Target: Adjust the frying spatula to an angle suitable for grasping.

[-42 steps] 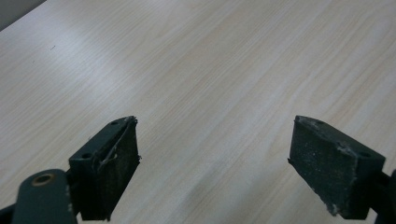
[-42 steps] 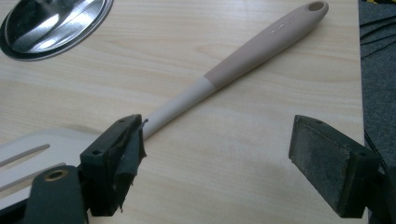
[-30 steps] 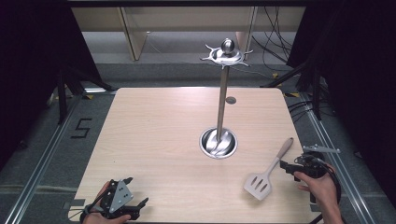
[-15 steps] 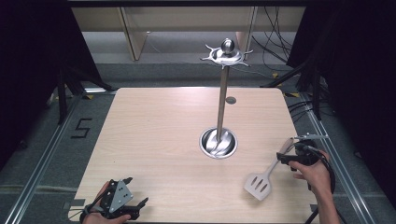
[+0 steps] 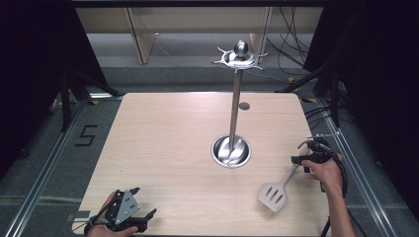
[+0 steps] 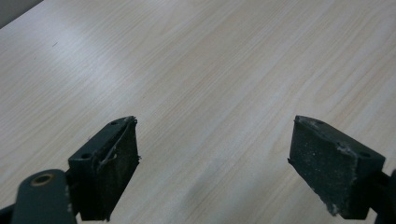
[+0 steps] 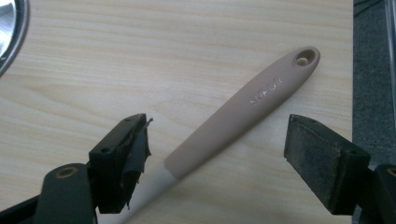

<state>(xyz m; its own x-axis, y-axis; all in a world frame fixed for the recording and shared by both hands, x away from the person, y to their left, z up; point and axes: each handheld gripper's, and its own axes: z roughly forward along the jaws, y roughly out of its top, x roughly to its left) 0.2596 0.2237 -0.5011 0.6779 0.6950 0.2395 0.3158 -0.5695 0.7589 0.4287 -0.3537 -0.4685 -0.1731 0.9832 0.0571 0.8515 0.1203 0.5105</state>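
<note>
Spatula [image 7: 238, 116]: flat on table [image 5: 168, 143], handle lying between the right gripper's jaws.
Right gripper [image 7: 217, 161]: wide open, just been closing slightly, pads clear of handle.
Left gripper [image 6: 215, 168]: wide open, holding nothing.

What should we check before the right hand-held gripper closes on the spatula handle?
1. Right hand-held gripper open: ok, nothing pressed.
2. Spatula handle between the jaws: ok, but it lies slantwise and nearer one pad.
3. Spatula flat on the table: ok.
4. Hang hole at the handle end unobstructed: ok.
5. Rack hooks free: cannot tell, too small.
6. Left hand-held gripper open, over bare wood: ok.
</note>
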